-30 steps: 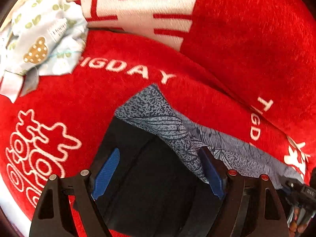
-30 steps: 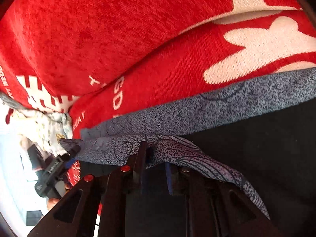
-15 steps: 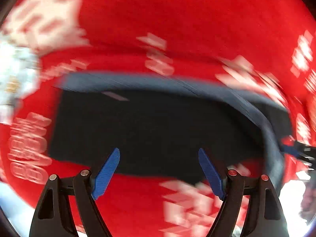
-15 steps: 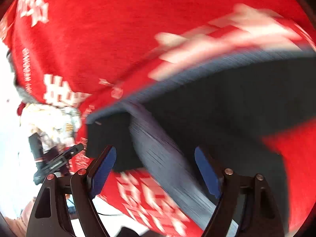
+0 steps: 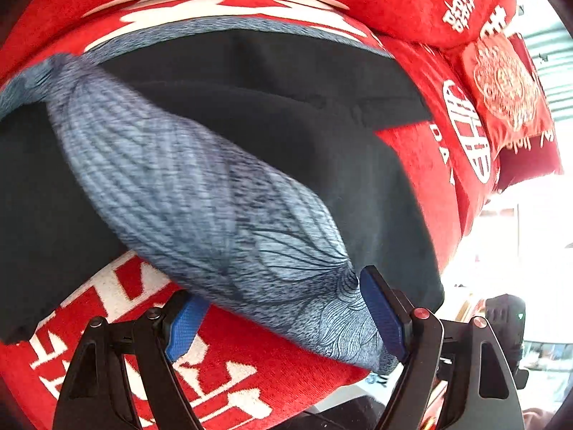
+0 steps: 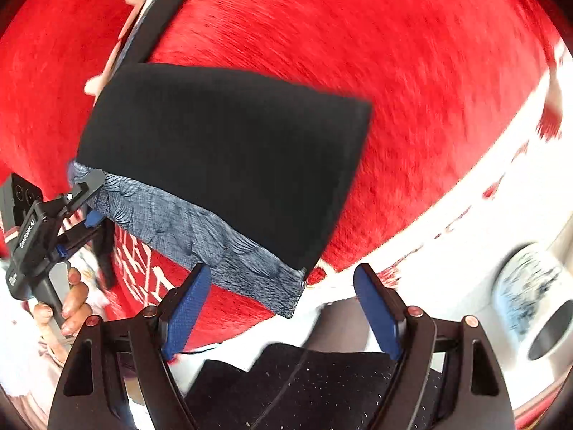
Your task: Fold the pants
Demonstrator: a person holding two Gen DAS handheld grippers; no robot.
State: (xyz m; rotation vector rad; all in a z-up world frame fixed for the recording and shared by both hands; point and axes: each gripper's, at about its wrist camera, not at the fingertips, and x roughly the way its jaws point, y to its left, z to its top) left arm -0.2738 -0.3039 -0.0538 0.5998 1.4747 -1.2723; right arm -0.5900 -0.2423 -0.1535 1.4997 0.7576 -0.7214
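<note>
Lying on the red blanket [image 6: 412,82], the pants [image 6: 222,150] look folded into a compact black block with the grey band [image 6: 200,236] along one edge. Both the left gripper [image 5: 283,319] and right gripper [image 6: 283,308] are spread, pinching nothing. Perhaps only smoothing is left.

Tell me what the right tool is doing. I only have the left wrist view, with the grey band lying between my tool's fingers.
Observer: The right tool is open and holds nothing. A corner of the grey band lies just ahead of it.
Operator: How do the pants look from there?
Observer: The pants show as a black rectangle on the red blanket, with the grey band along the near edge.
Operator: Anything else nearby?
Observer: A mug shows at the right edge, beyond the blanket.
</note>
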